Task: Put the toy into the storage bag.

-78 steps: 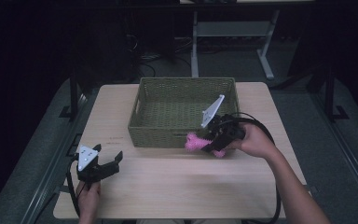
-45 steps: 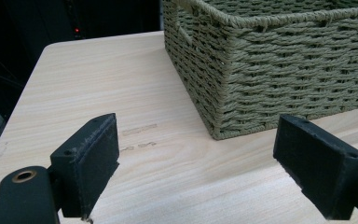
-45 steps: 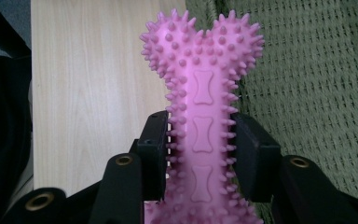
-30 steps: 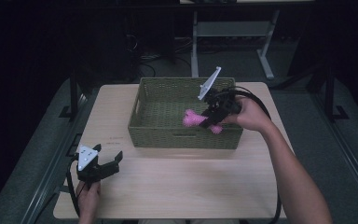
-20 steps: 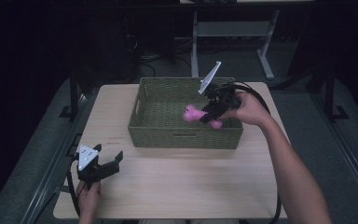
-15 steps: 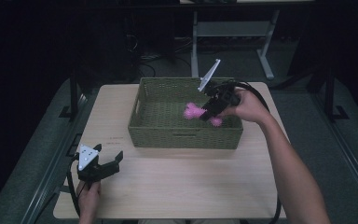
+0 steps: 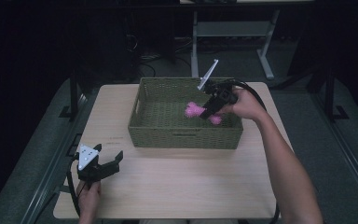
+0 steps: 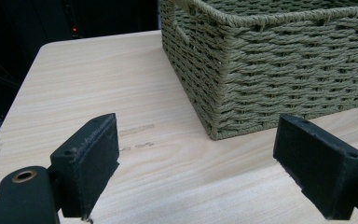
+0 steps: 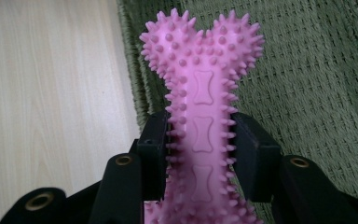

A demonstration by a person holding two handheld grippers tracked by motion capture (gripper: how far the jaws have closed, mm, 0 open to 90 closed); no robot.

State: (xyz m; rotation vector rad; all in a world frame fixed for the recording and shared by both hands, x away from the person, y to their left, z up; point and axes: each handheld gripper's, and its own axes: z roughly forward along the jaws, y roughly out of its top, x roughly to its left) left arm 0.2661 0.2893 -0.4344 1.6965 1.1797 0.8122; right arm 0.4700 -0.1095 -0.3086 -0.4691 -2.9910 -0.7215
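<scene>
1. My left tool (image 7: 106, 164) rests at the bench's (image 7: 182, 182) near left corner, jaws spread wide with nothing between them
2. Farther off sits the green woven basket (image 7: 182, 135)
3. My right tool (image 7: 208, 112), over the basket's right side, is clenched on the pink spiky bone-shaped chew toy (image 9: 204, 107)
</scene>
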